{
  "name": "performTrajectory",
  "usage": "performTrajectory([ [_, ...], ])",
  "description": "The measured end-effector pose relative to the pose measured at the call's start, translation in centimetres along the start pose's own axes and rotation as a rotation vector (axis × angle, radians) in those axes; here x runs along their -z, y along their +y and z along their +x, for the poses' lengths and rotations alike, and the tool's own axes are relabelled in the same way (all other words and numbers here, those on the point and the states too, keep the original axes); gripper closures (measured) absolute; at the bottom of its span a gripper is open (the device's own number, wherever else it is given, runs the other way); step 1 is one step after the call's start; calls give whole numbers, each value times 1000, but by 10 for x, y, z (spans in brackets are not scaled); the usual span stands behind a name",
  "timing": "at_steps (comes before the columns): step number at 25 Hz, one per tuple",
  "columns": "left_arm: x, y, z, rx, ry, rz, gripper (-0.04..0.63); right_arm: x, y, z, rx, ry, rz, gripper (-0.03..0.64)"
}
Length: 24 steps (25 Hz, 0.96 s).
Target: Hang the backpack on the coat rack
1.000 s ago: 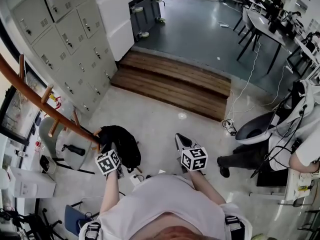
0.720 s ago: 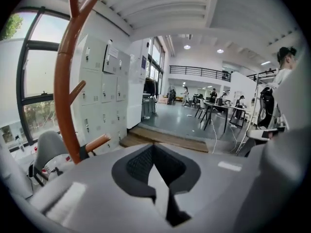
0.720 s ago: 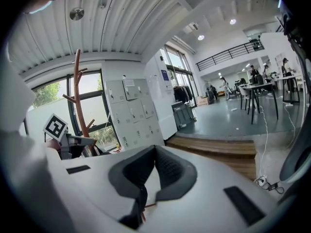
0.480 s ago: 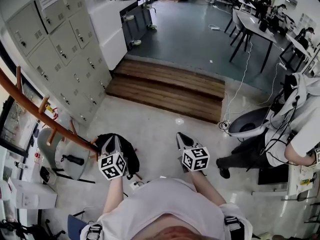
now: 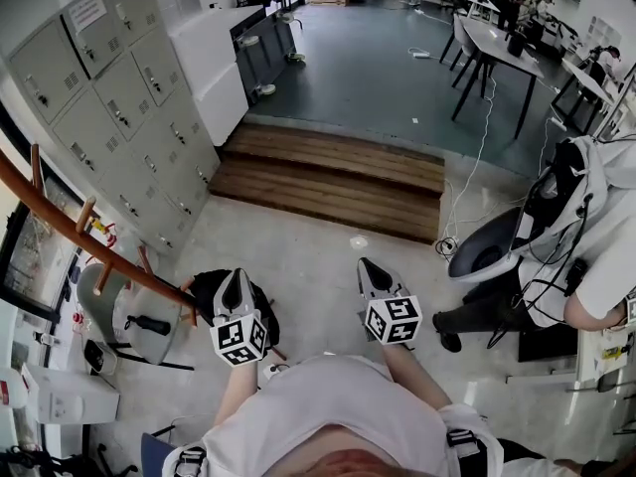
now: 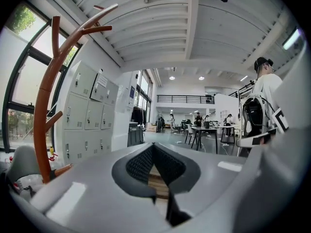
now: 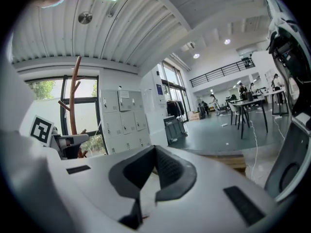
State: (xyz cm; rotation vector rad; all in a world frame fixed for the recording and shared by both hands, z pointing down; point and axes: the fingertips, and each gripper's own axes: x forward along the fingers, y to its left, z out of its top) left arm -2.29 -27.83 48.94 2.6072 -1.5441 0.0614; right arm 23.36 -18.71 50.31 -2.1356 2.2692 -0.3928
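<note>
Your left gripper (image 5: 235,278) and right gripper (image 5: 368,266) both had jaws closed on nothing. The black backpack (image 5: 207,288) sat at the coat rack's (image 5: 70,229) lower pegs, just beneath your left gripper

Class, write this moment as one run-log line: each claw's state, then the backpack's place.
left claw: shut, empty | right claw: shut, empty | backpack: at coat rack's low peg, unheld

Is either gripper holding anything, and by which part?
Nothing is held: left gripper and right gripper are shut, empty. The black backpack hangs on the brown wooden coat rack.
</note>
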Motion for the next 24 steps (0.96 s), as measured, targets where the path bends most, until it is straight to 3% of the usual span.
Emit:
performTrajectory([
  [24, 30, -1, 3, 17, 79, -8, 584, 6, 4, 2, -20, 4, 9, 609],
])
